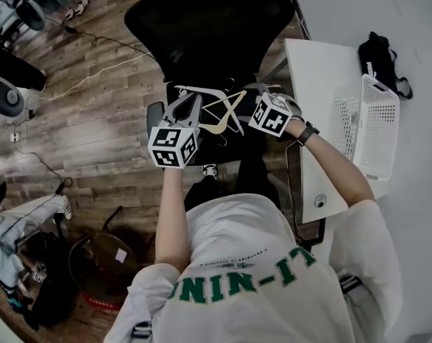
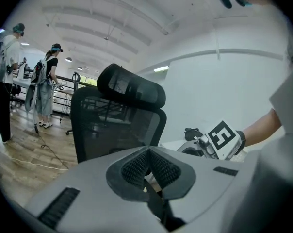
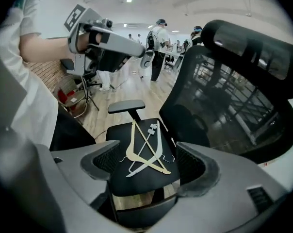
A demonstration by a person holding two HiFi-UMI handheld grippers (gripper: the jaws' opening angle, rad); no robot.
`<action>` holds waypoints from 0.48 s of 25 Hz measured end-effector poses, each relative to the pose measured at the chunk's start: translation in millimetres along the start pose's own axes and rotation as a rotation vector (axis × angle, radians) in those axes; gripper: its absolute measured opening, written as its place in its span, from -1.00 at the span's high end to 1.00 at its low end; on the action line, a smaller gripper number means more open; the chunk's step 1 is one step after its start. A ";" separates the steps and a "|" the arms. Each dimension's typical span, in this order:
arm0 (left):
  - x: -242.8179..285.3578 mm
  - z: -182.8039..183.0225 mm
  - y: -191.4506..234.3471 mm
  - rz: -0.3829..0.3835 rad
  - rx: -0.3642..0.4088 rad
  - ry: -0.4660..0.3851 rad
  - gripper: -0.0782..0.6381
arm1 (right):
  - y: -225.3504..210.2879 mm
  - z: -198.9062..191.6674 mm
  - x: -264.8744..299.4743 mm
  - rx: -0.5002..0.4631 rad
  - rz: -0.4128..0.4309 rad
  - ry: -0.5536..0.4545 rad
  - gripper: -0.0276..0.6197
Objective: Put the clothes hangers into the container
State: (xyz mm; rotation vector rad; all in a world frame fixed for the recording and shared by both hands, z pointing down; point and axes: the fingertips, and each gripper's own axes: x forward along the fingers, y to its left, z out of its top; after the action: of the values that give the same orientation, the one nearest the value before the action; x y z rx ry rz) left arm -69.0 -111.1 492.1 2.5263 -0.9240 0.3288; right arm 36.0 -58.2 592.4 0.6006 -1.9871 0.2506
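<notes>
Two hangers lie crossed on the seat of a black office chair (image 1: 209,20): a cream wooden hanger (image 3: 147,158) and a white clip hanger (image 3: 147,139). The head view shows the cream hanger (image 1: 224,122) between both grippers. My right gripper (image 3: 147,165) is open above the seat, and the hangers show through the gap between its jaws. My left gripper (image 2: 149,166) is shut with nothing seen between its pads; it is held up at chair-back height. The white perforated container (image 1: 377,123) stands on the white table (image 1: 320,70) to the right.
A black bag (image 1: 377,52) lies behind the container on the table. The chair's armrest (image 3: 127,106) juts out beside the seat. Cables run over the wooden floor at left, and a round bin (image 1: 101,263) stands near my left leg. People stand far back in the room.
</notes>
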 end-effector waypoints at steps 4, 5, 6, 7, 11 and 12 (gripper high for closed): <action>3.6 -35.3 26.4 0.050 -0.046 0.027 0.74 | 10.4 -10.2 60.5 -0.059 0.096 0.048 -0.20; 5.5 -45.0 32.3 0.060 -0.053 0.034 0.74 | 12.7 -13.3 76.2 -0.076 0.119 0.058 -0.20; 7.6 -54.7 38.1 0.070 -0.059 0.043 0.74 | 15.5 -17.0 92.1 -0.097 0.143 0.069 -0.20; 9.9 -64.4 43.8 0.081 -0.067 0.052 0.74 | 19.0 -22.0 108.1 -0.122 0.171 0.081 -0.20; 20.6 -102.6 64.6 0.116 -0.106 0.081 0.74 | 39.0 -46.5 169.5 -0.171 0.301 0.089 -0.19; 24.1 -111.9 70.4 0.122 -0.119 0.083 0.74 | 43.2 -50.6 184.3 -0.158 0.329 0.070 -0.06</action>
State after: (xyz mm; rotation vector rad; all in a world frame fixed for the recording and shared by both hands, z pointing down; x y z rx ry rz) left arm -105.4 -120.3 621.2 2.3359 -1.0365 0.4007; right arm -15.9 -56.1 781.3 0.1594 -2.0090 0.3061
